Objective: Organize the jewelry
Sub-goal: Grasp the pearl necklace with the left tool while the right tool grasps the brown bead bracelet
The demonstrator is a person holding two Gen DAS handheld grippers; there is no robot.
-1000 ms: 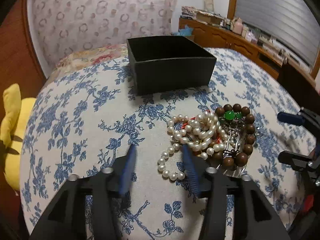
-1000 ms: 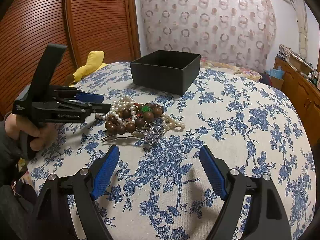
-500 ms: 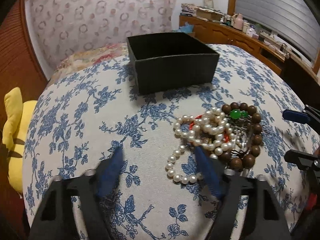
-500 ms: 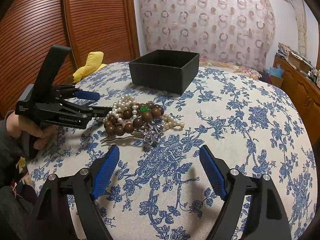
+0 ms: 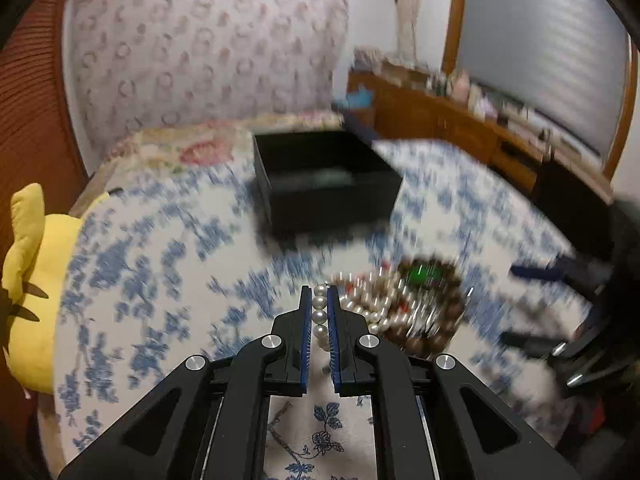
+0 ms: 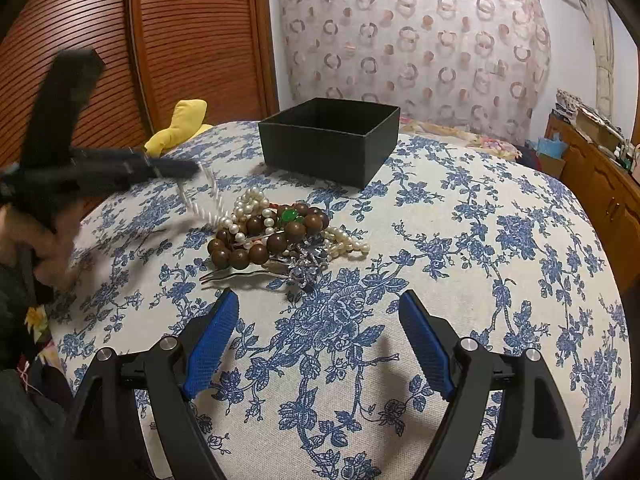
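The left gripper (image 5: 319,300) is clenched on the white pearl strand (image 5: 319,312), lifted above the tangled jewelry pile (image 6: 280,236) at the frame's centre. The open black square box (image 6: 332,140) lies beyond, toward the upper middle (nearer the left gripper, I judge). The right gripper (image 6: 320,340) hangs released at lower centre.

Blue-floral bed (image 6: 480,264) bearing black box (image 6: 328,140), jewelry heap (image 6: 276,236)
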